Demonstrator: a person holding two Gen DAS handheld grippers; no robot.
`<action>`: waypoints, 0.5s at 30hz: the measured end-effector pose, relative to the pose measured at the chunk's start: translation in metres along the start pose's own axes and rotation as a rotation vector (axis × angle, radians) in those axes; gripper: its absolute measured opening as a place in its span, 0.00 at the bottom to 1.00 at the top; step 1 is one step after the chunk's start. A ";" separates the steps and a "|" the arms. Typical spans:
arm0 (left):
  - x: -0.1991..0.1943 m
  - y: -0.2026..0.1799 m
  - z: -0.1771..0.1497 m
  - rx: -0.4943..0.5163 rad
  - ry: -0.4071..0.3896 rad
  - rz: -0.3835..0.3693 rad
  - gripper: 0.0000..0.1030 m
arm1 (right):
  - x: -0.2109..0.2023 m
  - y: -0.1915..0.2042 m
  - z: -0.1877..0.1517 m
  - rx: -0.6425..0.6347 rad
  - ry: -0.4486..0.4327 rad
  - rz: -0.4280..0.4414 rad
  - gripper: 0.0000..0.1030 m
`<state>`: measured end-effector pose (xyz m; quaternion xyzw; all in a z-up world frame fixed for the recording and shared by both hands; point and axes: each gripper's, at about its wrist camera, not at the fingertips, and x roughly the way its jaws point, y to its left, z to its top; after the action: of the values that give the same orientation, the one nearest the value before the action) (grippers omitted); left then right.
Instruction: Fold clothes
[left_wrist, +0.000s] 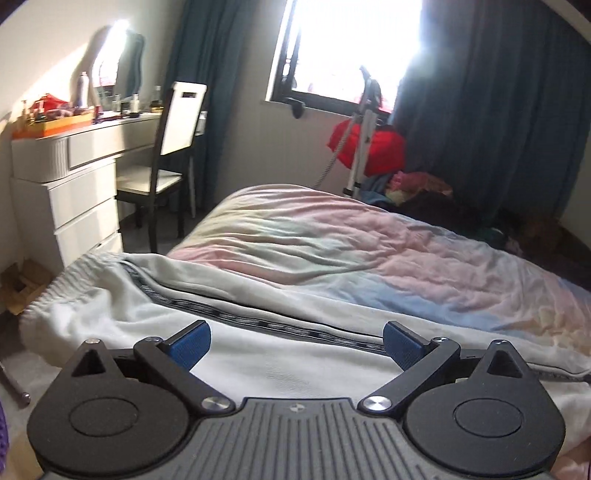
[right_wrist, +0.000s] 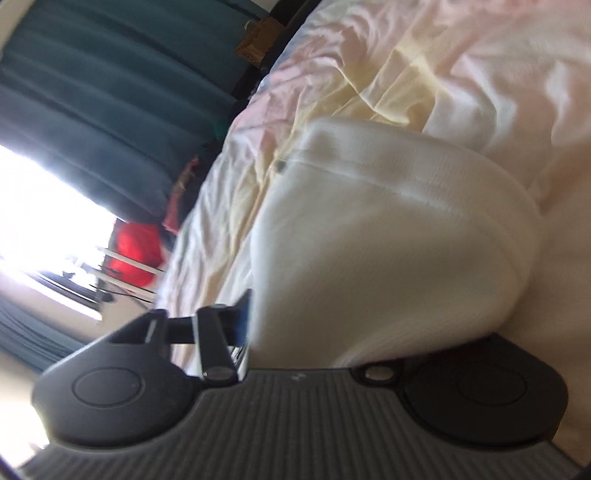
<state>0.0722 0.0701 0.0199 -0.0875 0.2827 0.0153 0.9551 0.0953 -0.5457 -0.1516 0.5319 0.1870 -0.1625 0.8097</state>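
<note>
A white jacket with a ribbed hem and a dark zipper lies across the near edge of the bed. My left gripper is open, its blue pads spread wide just above the white cloth. In the right wrist view the camera is rolled sideways and blurred. My right gripper has white ribbed cloth bunched between its fingers. Only its left finger shows, pressed against the cloth. The right finger is hidden under the fabric.
The bed has a pastel pink, blue and yellow sheet. A white dresser and a chair stand at the left. A garment steamer stand and a pile of clothes sit below the window. Dark teal curtains hang behind.
</note>
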 end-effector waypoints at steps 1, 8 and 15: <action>0.012 -0.017 -0.006 0.018 0.009 -0.018 0.97 | -0.001 0.001 0.000 -0.008 -0.006 -0.013 0.37; 0.077 -0.077 -0.054 0.224 0.076 -0.004 0.96 | -0.011 0.014 -0.003 -0.088 -0.054 -0.074 0.31; 0.091 -0.080 -0.072 0.296 0.122 0.044 0.97 | -0.040 0.110 -0.062 -0.846 -0.279 -0.229 0.30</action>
<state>0.1161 -0.0229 -0.0766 0.0595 0.3411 -0.0108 0.9381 0.1027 -0.4436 -0.0674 0.1038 0.1838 -0.2302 0.9500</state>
